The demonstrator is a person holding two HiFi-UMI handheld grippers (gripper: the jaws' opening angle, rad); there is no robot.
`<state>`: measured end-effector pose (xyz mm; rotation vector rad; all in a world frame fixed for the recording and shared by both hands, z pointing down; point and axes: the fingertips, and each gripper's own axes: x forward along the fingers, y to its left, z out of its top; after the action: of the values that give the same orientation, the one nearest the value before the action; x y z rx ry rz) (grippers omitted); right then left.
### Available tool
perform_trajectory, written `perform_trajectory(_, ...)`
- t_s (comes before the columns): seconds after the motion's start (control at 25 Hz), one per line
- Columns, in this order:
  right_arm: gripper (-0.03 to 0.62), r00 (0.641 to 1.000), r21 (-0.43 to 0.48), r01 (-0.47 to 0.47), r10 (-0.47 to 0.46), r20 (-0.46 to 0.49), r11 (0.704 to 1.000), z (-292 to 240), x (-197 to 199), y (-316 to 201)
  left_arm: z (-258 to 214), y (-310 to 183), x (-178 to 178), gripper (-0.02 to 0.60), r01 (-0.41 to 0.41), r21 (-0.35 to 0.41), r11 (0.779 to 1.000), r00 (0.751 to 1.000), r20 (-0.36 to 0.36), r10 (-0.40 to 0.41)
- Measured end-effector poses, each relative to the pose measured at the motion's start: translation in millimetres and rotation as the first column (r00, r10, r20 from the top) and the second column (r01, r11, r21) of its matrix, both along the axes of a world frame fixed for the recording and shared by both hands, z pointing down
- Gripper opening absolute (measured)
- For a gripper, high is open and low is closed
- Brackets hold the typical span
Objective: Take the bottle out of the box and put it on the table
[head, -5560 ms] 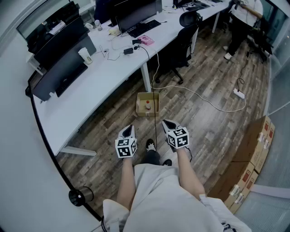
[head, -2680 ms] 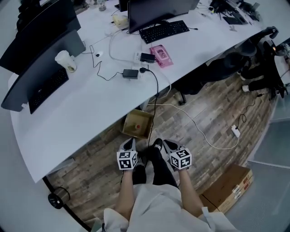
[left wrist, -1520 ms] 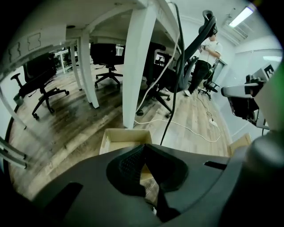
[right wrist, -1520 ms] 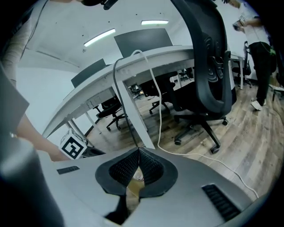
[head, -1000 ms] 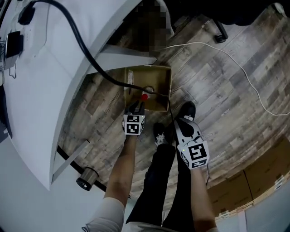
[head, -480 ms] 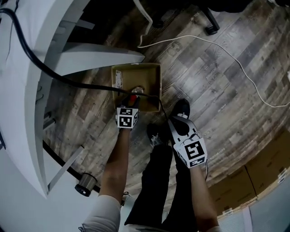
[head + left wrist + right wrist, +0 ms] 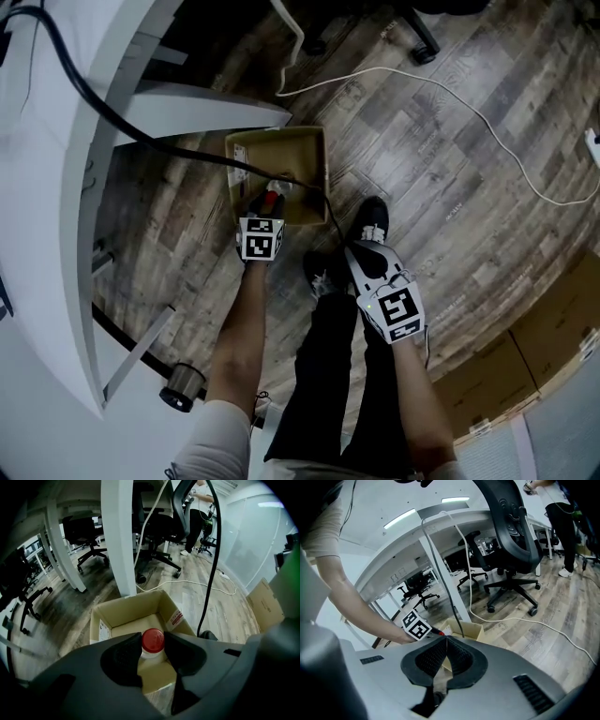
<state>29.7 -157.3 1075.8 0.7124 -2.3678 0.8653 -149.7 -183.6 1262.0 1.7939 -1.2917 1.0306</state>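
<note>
since the frame of one second earlier, the left hand-held gripper (image 7: 266, 206) has been lowered into the cardboard box (image 7: 281, 145), so that the bottle is now largely covered by it in the head view. at far left, the white surface (image 7: 47, 216) is seen from above, and a black cable (image 7: 112, 117) is run from it past the box. the box is set on the wood-patterned floor (image 7: 422, 178), open side up. the bottle (image 7: 153, 640) is stood upright inside the box, its red cap uppermost. the left jaws have just been closing; the cap is flanked by both pads, with no gap to be seen on either side. just right of the box, a black shoe (image 7: 373, 217) is planted. the right hand-held gripper (image 7: 364, 255) is held above the person's leg, apart from the box; its jaws are pressed together with nothing between them. a white cable (image 7: 487, 122) is trailed across the floor at right.
</note>
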Motion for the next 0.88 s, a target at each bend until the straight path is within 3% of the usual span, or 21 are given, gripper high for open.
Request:
perform_trajectory(0.32,0.04,0.998,0.03,-0.059,0.059,0.004,0.998,-60.8,-4.0,-3.7,-118.5,-3.9,12.9,0.16,-0.065,0.097,0.993,0.997,-0.023,0.068)
perform_trajectory(0.56,0.04,0.991,0.016,-0.132,0.131,0.015,0.991,-132.7,-12.4,-10.3,-224.4,-0.3,17.4,0.16,-0.163,0.139,0.977,0.986,0.009,0.164)
perform_trajectory(0.88,0.04,0.988,0.057,-0.153,0.15,0.045,0.987,-270.6,-36.8,-18.8,-401.8,-2.9,10.9,0.16,-0.077,0.235,0.969,0.992,-0.078,0.098)
